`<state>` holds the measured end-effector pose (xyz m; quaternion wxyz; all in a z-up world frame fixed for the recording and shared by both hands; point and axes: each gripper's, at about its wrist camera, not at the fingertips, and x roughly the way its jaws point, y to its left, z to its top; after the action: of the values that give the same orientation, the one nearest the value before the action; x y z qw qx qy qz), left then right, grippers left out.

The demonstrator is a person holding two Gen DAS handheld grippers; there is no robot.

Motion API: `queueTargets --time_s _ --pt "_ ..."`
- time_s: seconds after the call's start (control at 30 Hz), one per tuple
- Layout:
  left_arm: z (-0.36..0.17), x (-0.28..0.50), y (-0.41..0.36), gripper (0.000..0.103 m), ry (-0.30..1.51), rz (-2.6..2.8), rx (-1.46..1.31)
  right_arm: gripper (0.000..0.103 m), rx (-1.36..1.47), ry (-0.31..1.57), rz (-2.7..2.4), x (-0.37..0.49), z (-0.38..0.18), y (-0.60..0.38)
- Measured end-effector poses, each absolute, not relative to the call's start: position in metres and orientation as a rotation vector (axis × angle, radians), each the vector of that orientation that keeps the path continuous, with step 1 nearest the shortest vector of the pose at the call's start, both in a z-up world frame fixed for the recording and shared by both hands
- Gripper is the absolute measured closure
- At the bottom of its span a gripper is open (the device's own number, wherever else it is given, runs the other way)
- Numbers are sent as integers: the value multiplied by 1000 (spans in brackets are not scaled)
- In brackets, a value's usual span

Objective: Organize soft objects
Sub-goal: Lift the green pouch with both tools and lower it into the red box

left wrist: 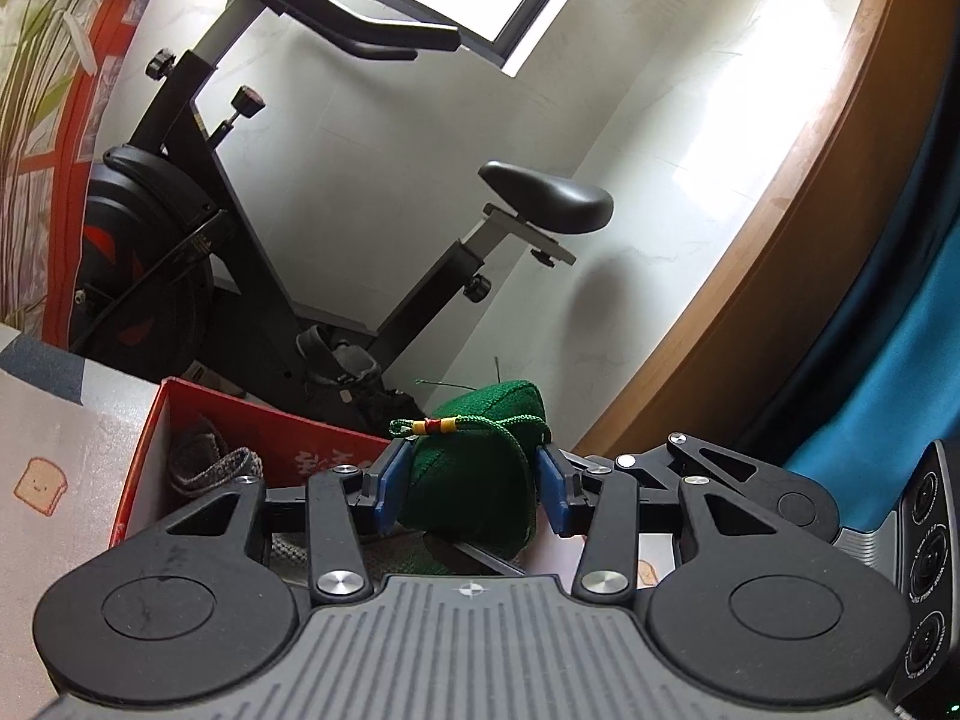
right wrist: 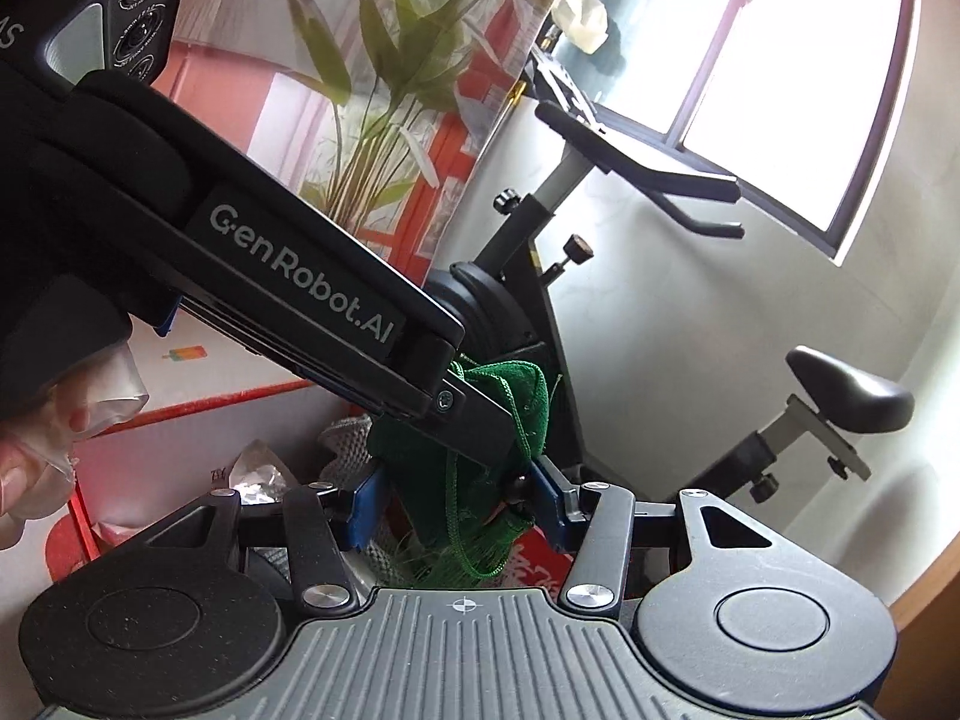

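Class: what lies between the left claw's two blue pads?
A green knitted pouch with a beaded cord, pressed between the left claw's pads, above the red box; left wrist view.

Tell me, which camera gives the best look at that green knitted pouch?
The left wrist view. There the green pouch sits unobstructed between the blue pads, its cord and beads plain to see. In the right wrist view the pouch is largely hidden behind the left gripper's black body; only its mesh and dangling cord show.

Green knitted pouch (right wrist: 420, 456) between right gripper (right wrist: 459, 501) pads.
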<state>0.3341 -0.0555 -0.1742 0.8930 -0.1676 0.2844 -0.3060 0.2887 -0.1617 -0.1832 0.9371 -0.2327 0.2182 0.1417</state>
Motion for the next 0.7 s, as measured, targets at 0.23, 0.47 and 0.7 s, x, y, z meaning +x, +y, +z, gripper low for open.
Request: queueTargets --time_s 0.23,0.47,0.7 --pt "-193 339 -55 56 664 -595 -304 56 -359 589 295 308 -212 -168" --pt "-181 328 -40 56 611 -520 -240 53 -255 606 225 303 -204 -183" --pt "-165 298 -26 50 553 -447 -126 40 -91 606 183 276 -194 -207"
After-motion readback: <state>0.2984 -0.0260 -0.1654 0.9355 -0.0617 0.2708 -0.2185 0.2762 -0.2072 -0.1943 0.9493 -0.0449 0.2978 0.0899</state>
